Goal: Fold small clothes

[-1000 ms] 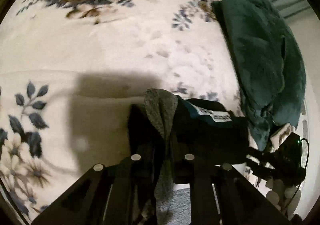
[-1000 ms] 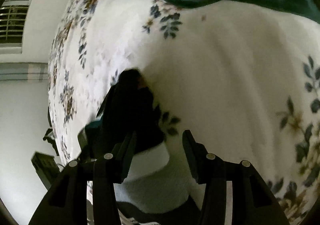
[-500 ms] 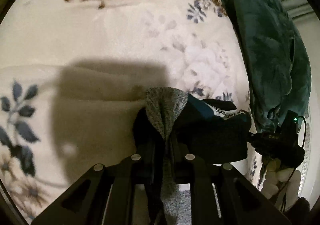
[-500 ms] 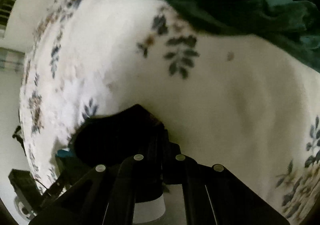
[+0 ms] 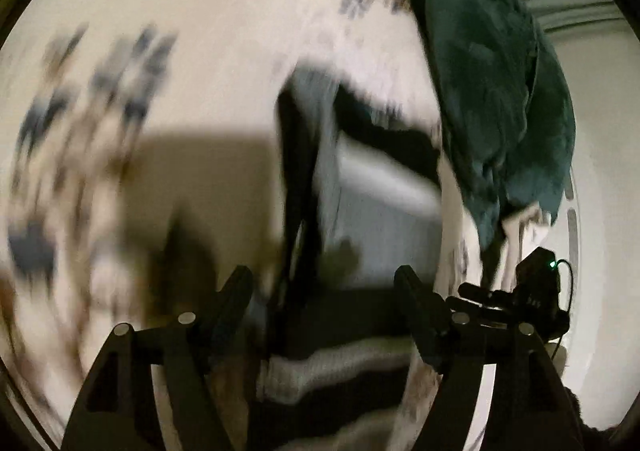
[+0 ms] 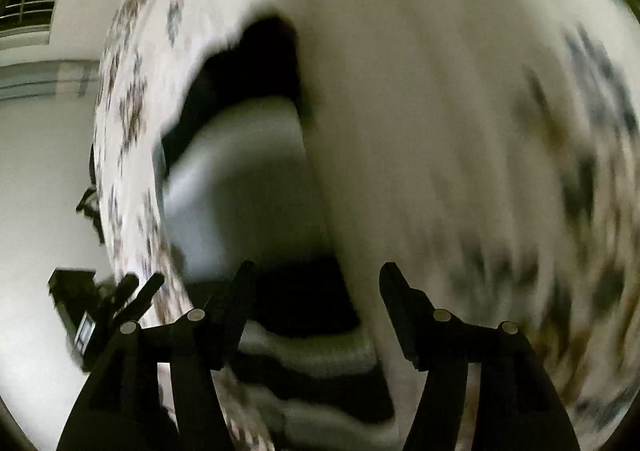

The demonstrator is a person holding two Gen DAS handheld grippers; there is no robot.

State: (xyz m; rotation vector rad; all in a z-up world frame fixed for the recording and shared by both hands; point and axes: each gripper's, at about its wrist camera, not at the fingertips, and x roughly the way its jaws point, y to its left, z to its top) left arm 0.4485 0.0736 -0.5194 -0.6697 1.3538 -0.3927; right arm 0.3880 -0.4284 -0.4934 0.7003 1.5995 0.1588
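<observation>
Both of your grippers stand with their jaws spread wide and nothing between the fingers. Your left gripper [image 5: 324,283] hangs just above the near end of the dark garment [image 5: 300,155], which lies on the floral blanket [image 5: 208,63] — a black piece with a grey panel running through its middle, reaching away from you and bending off to the right. Heavy blur smears its edges, so you cannot tell whether the fingers touch the cloth. Your left gripper's shadow falls broad on the blanket to the left of the garment.

From your right gripper [image 6: 316,283] the same garment [image 6: 248,67] shows as a black shape with a pale grey fold [image 6: 240,171] lying over it, ahead and a little left of the fingers. A striped dark-and-light cloth [image 6: 316,359] sits close under the fingers in both views — too blurred to say what it is.

At the blanket's far right edge in your left view lies a teal plush throw [image 5: 500,111], heaped and well apart from the garment. Below it, beside the bed, you see your right gripper's black body with a small green light [image 5: 536,283].
</observation>
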